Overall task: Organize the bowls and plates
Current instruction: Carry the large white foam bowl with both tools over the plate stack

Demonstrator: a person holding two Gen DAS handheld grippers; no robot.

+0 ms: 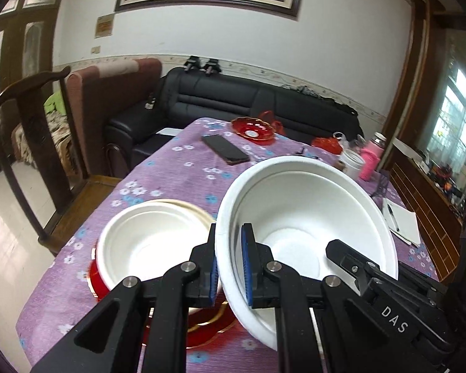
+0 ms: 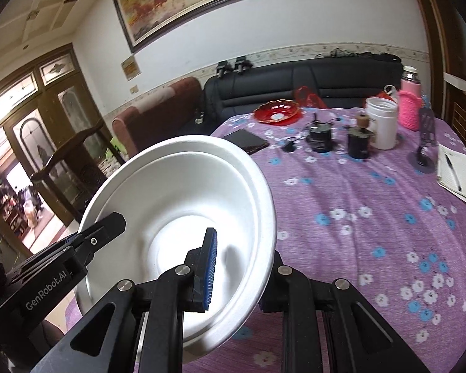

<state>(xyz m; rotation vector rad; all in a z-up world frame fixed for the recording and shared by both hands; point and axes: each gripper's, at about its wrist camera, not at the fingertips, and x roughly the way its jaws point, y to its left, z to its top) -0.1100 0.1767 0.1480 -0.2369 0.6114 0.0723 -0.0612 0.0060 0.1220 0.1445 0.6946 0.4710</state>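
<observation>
So both grippers have the same big white paper bowl (image 1: 307, 217) right now, held up off the purple flowered counter (image 2: 357, 192) and tipped to one side. The left gripper (image 1: 230, 267) has its jaws clamped on the bowl's left rim, one blue pad inside, one outside. The right gripper (image 2: 236, 270) is pinched on the opposite rim, same deal: inner pad against the inside wall, the other finger behind the rim. You can even spot the right one's finger poking into the bowl in the left wrist view.

The bit that matters: the second white paper bowl (image 1: 152, 236) sits just to the left of the held one and lower, resting on a red plate with gold trim (image 1: 202, 320) at the near edge of the counter. From the left wrist view it's right beside the left jaws, so the left hand is the nearer one. My guess is the carried bowl gets nested into that one, which means sliding it left, levelling it and lowering it.

Farther back there's a red glass dish (image 1: 253, 129) and a black phone (image 1: 225, 149), well away from the action.
</observation>
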